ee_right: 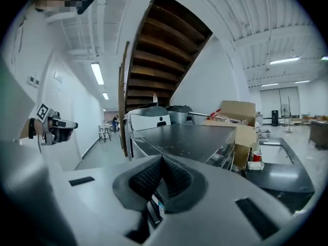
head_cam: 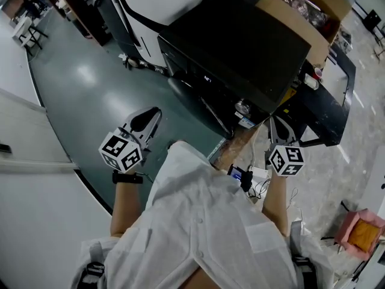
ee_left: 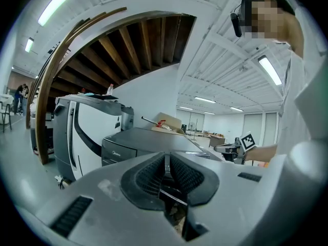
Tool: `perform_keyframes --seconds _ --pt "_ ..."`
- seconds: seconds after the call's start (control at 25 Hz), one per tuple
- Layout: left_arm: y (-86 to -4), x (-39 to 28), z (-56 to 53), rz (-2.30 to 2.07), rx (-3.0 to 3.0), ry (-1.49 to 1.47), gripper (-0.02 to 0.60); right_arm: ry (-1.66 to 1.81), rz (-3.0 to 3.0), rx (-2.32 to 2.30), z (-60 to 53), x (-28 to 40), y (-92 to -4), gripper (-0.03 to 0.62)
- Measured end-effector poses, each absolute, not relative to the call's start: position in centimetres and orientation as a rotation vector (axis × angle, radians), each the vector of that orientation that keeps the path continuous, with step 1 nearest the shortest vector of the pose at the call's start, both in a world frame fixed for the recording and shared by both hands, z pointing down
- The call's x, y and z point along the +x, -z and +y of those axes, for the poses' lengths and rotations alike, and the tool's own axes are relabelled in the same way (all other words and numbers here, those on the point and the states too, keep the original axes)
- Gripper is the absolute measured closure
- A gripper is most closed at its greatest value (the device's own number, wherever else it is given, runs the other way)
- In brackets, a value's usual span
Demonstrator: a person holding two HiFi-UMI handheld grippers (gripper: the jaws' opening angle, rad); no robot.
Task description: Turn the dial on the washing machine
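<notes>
With jaws pressed together on nothing, the left hand-held gripper [head_cam: 150,117] and right hand-held gripper [head_cam: 278,127] sit short of the washing machine [head_cam: 240,47] at upper centre, so they could bump its dial [head_cam: 242,108] rather than grip it.

On glossy green floor [head_cam: 84,83]: dark-topped washing machine [head_cam: 240,47], standing upright, with white machine [head_cam: 156,2] just beside it.
</notes>
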State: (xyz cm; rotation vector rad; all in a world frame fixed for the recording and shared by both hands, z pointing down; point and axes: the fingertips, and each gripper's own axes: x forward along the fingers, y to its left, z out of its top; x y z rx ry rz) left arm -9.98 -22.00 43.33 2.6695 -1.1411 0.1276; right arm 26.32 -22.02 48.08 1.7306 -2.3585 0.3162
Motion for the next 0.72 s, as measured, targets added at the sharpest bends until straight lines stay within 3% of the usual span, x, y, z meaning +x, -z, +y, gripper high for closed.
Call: perform_keyframes --seconds 0.72 --pt "-44.3 -11.2 -21.5 -1.158 2.629 -0.134 0.545 -0.283 -2.370 1.629 -22.6 24.0 -48.5 0.594"
